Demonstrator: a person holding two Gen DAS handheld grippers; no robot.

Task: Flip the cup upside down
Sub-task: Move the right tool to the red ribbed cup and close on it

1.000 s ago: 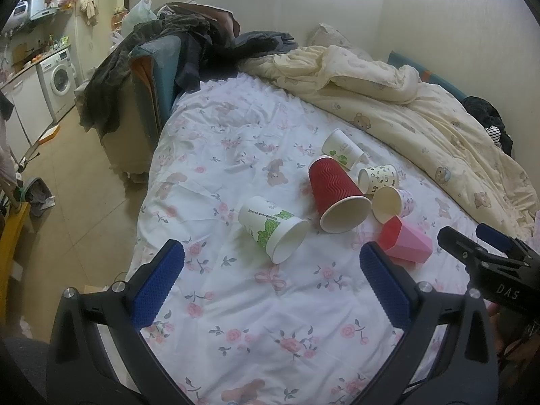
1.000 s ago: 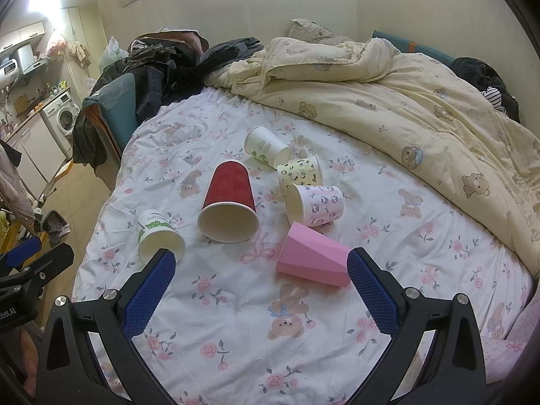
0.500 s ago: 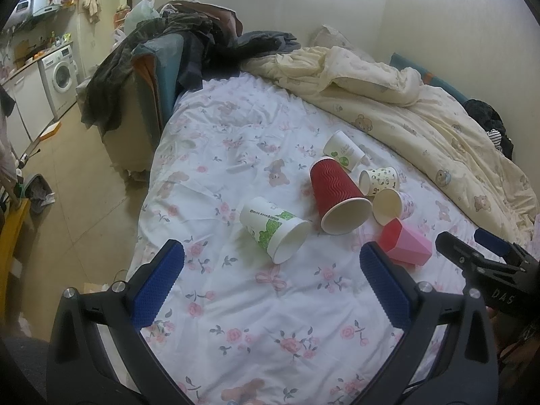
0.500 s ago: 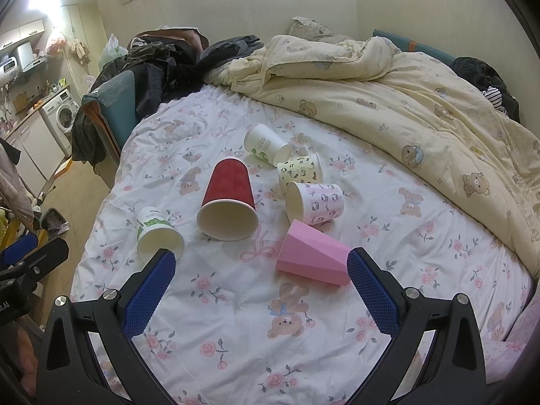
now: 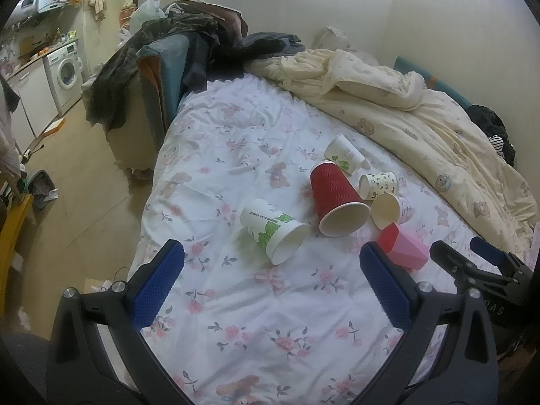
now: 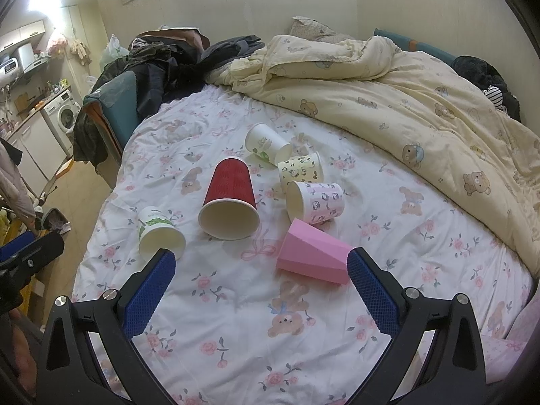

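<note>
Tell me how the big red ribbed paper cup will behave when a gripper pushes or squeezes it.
The red ribbed paper cup lies on its side on the soft floral bedsheet, so a nudge would probably roll it in an arc. It looks empty, likely light. Its thin open rim may crush under a hard squeeze; the ribbing should help grip.

A small lived-in home: ahead of the grippers, a bed (image 6: 303,337) with rumpled quilt (image 6: 405,101); far left, a washing machine (image 5: 65,69) in a kitchen corner.
</note>
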